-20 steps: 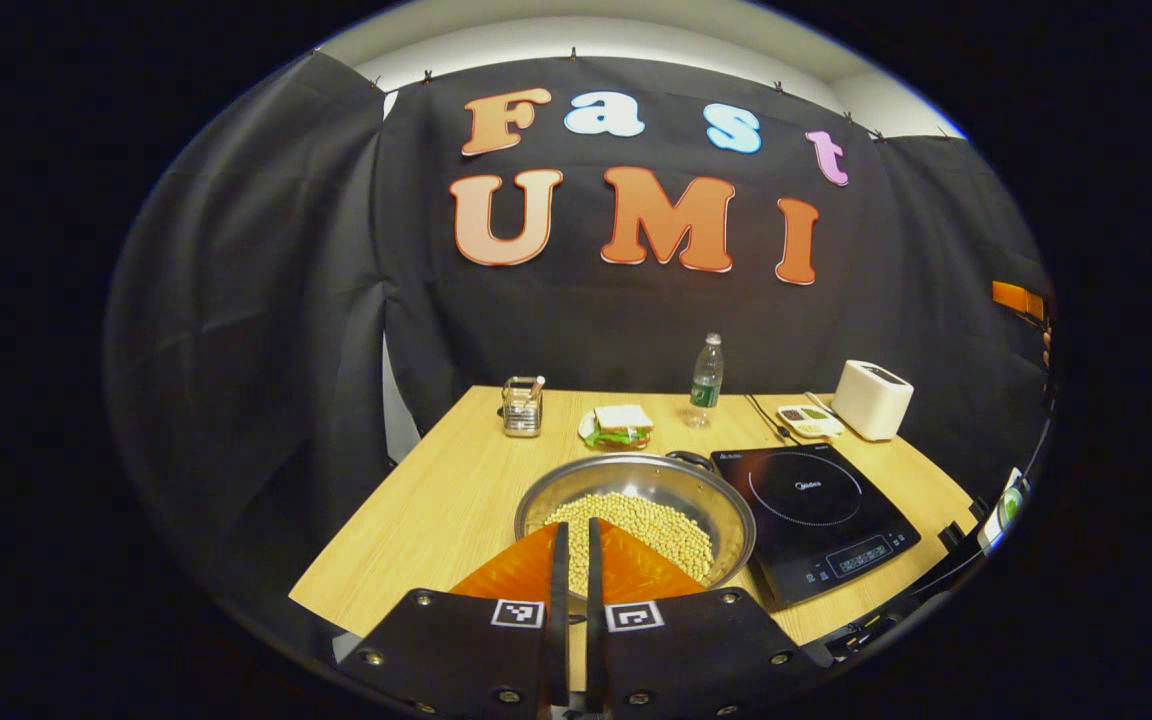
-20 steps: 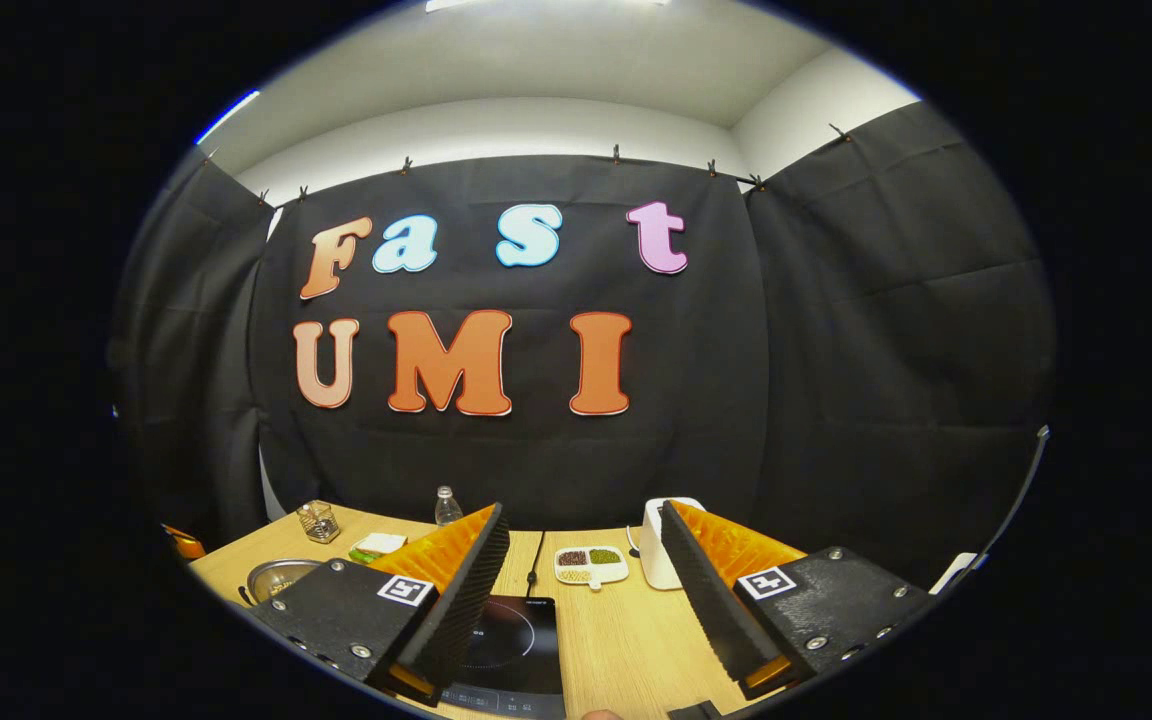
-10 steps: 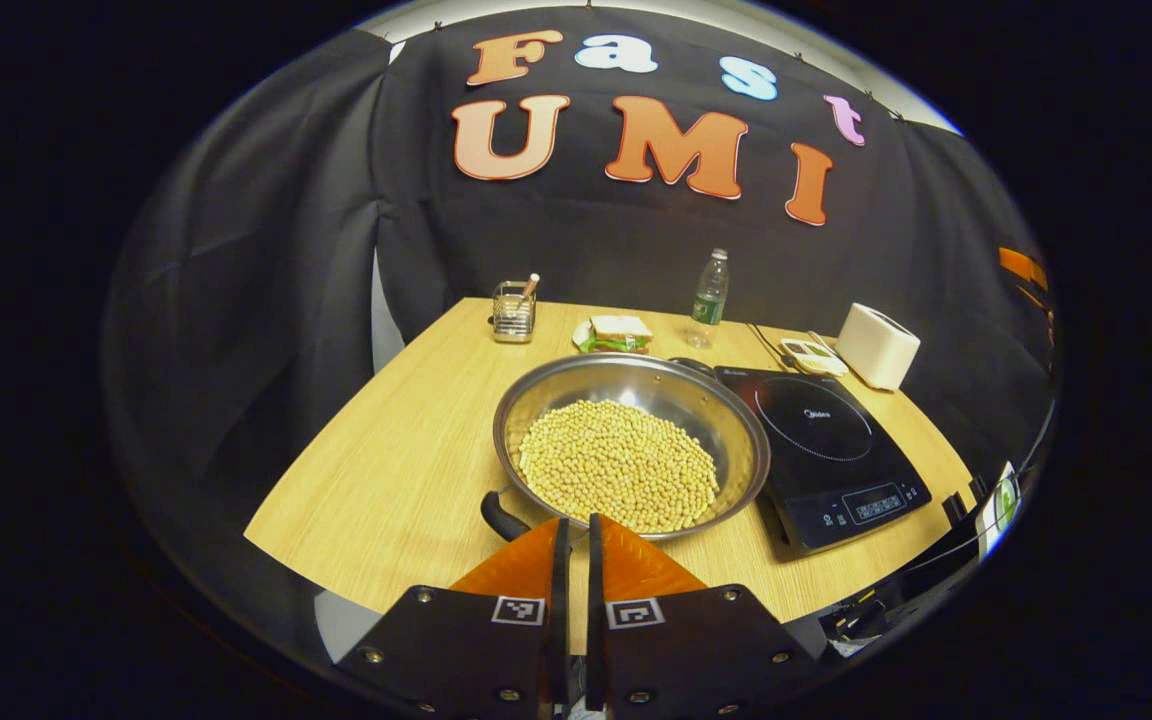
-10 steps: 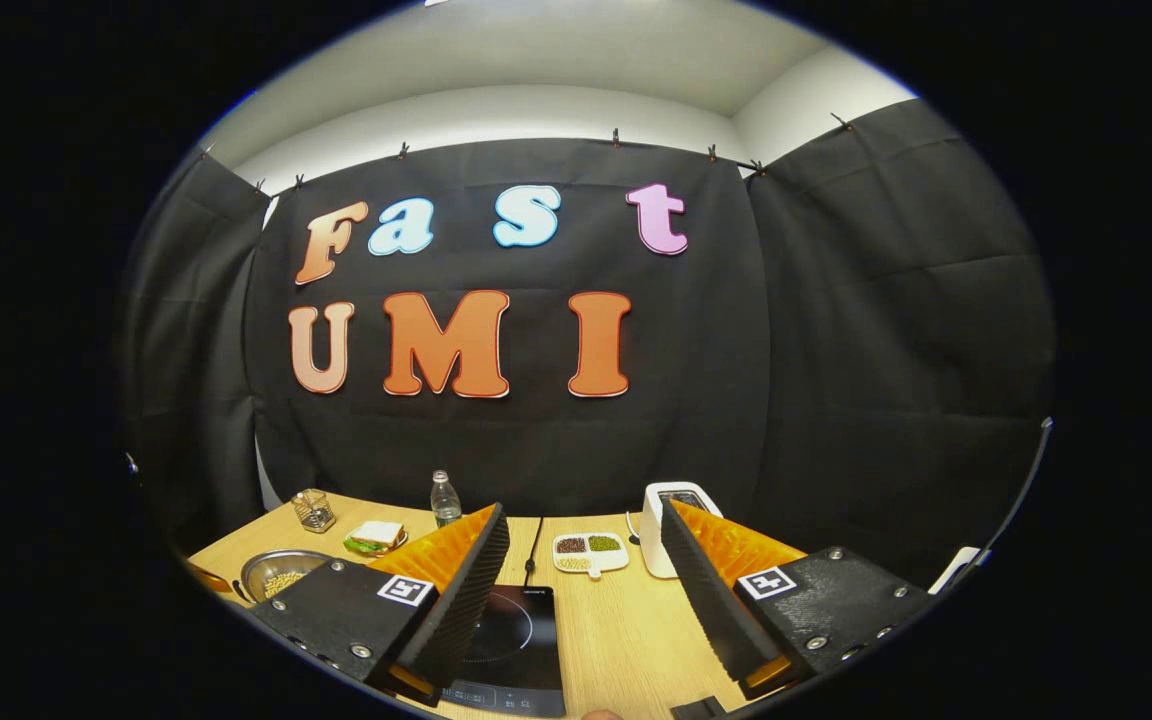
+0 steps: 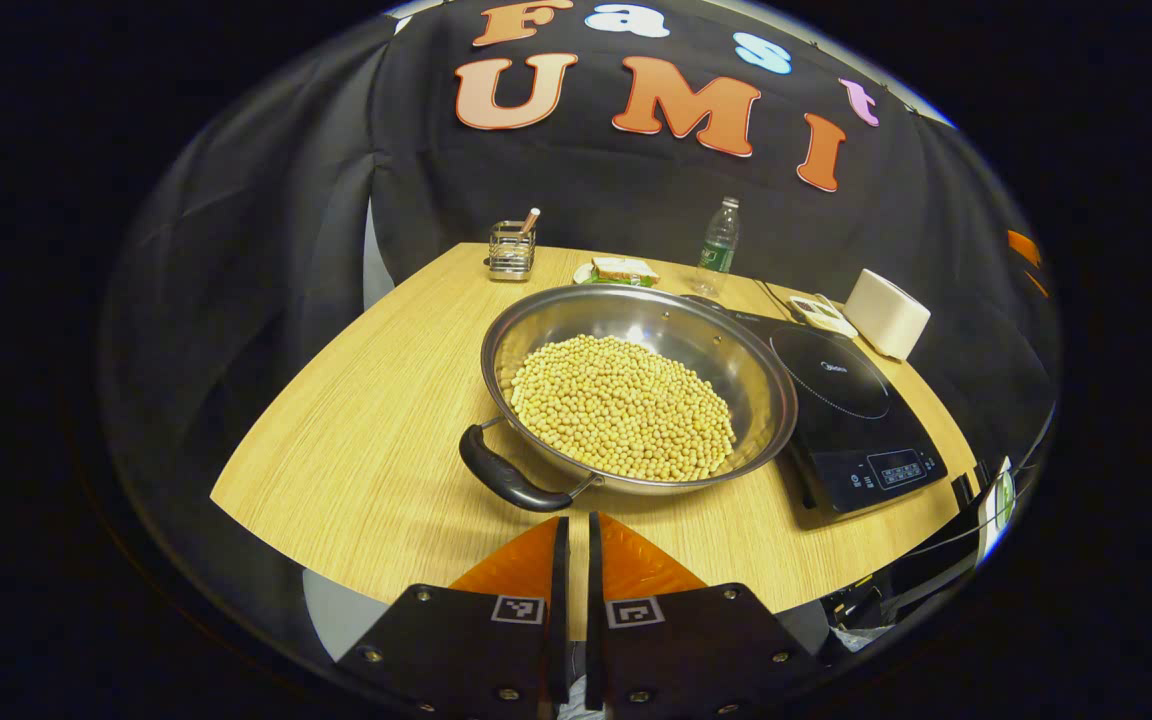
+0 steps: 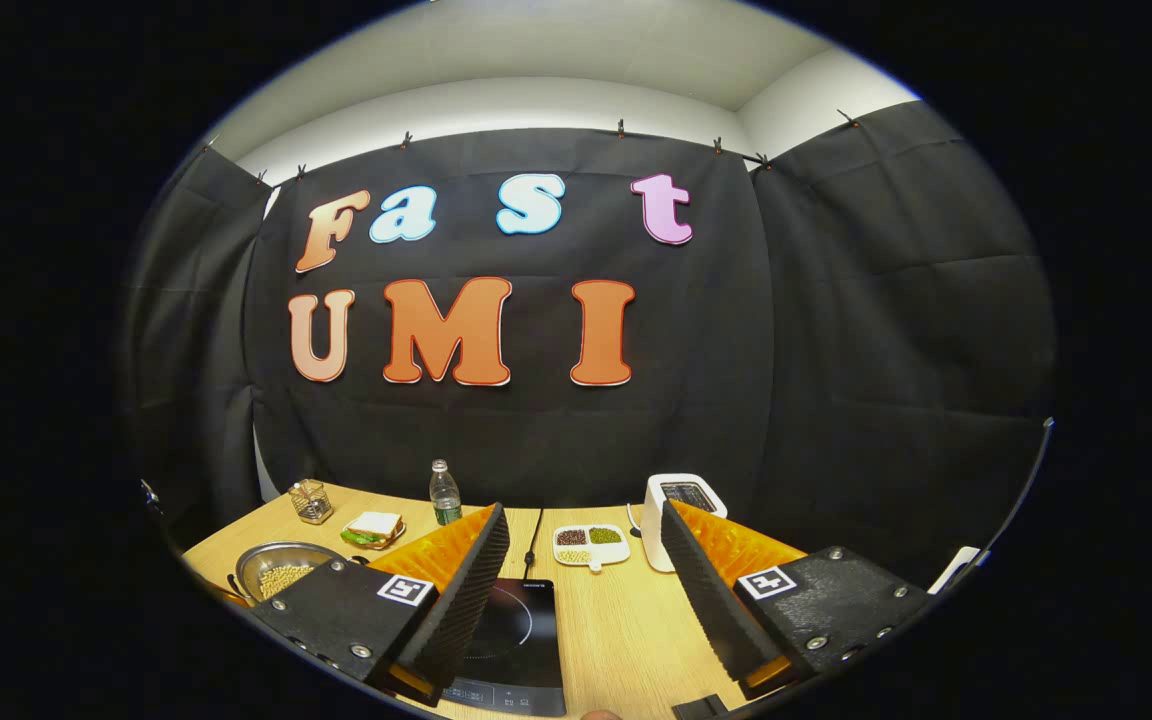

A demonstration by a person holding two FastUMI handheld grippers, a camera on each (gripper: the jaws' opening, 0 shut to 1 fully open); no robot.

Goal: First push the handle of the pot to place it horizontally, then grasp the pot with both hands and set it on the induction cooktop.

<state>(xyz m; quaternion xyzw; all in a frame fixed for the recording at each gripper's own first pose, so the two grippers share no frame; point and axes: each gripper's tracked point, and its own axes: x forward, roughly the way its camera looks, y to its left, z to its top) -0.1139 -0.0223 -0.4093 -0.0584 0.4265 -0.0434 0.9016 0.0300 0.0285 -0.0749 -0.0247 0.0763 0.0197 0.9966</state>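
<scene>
I see a light wooden table (image 5: 366, 430) with a curved near edge. On it rests a wide steel pot (image 5: 736, 360) filled with yellow beans, its dark handle (image 5: 501, 478) toward me. Just to the pot's right lies a black induction cooktop (image 5: 851, 420). Along the far edge stand a wire holder (image 5: 511, 250), a plate with a sandwich (image 5: 621, 269), a water bottle (image 5: 719, 235), a small divided dish (image 6: 586, 543) and a white toaster (image 5: 886, 313).
</scene>
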